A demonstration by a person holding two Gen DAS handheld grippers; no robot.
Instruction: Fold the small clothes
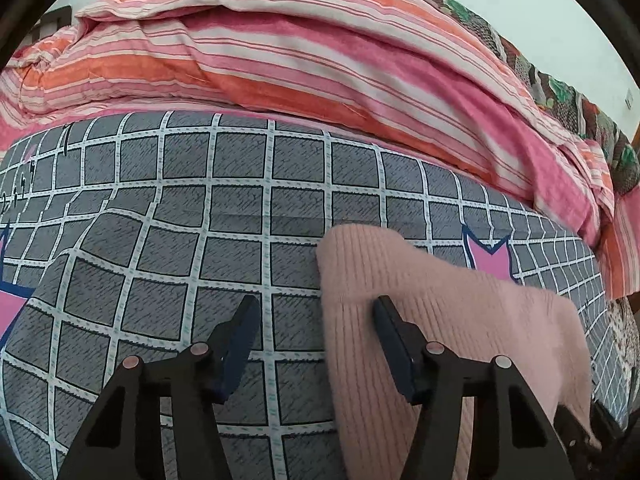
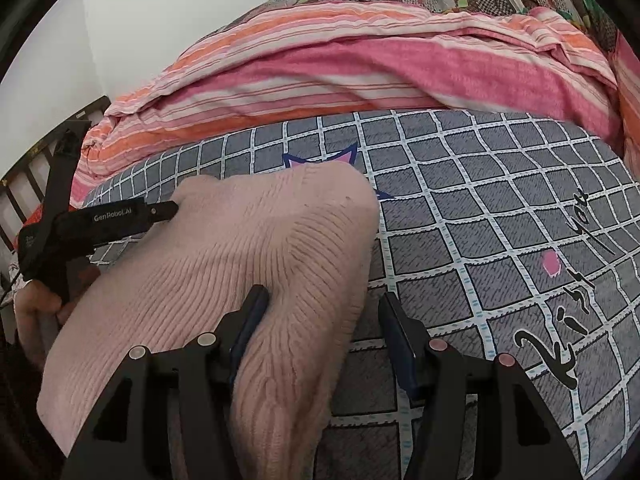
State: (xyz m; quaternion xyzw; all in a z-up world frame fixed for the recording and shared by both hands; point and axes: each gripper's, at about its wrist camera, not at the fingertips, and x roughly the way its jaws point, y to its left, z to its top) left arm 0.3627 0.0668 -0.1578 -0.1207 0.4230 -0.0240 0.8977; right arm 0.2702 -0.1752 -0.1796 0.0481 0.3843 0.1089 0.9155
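Pink knit garment [image 2: 240, 264] lies on grid-print bed cover [image 2: 480, 216], bunched, partly folded. Your left claw [image 1: 316, 320] gapes, one finger over knit edge; right claw [image 2: 324, 308] gapes, straddling the fold, likely positioned to pinch for next fold.

Sweater [image 2: 240, 264] on bedsheet [image 2: 480, 216], quilt [image 2: 340, 68] behind
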